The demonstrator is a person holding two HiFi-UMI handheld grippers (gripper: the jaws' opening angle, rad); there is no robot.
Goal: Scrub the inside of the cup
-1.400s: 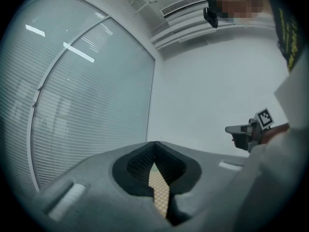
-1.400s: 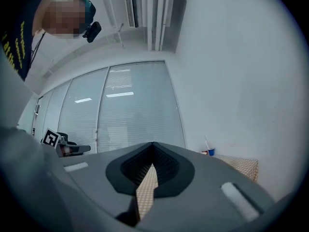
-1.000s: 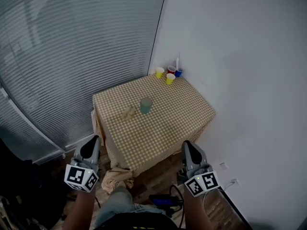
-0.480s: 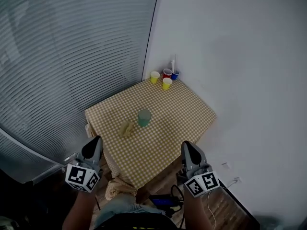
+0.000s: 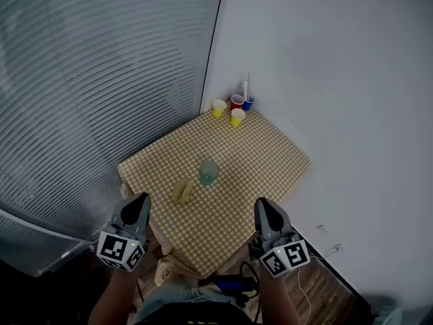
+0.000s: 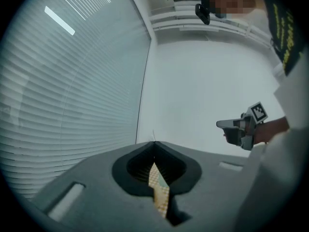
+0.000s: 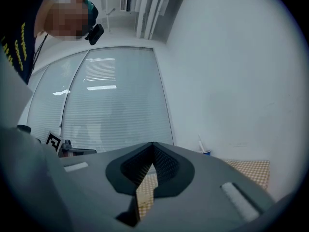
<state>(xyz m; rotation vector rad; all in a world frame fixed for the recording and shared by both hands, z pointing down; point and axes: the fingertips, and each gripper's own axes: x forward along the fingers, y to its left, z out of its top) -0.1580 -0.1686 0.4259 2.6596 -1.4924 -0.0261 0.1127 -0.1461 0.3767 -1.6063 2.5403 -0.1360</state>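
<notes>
Status: scrubbing not started, by my reading.

- Teal cup (image 5: 208,172) stands upright near the middle of the bench (image 5: 267,156), on its checked cloth. Nothing touches it.
- Beige lump (image 5: 183,193) lies just beside the cup, on the near-left side. Could be a sponge or a rag; too small to tell.
- Far corner by the wall: two yellow cups (image 5: 218,107), a red cup (image 5: 236,101), and a blue cup (image 5: 249,103) with a white stick (image 5: 245,87) standing in it. These are well apart from the teal cup.
- Left hand-held gripper (image 5: 137,205): jaws together, nothing between them. It is held short of the bench's near edge.
- Right hand-held gripper (image 5: 263,208): same, closed and empty, also short of the near edge.

Done: nothing that shows. No tool is picked up and the cup is not steadied.

Left, as I judge it: reach the bench, take a scrubber (probably the beige lump), hold the cup, and work the inside.
</notes>
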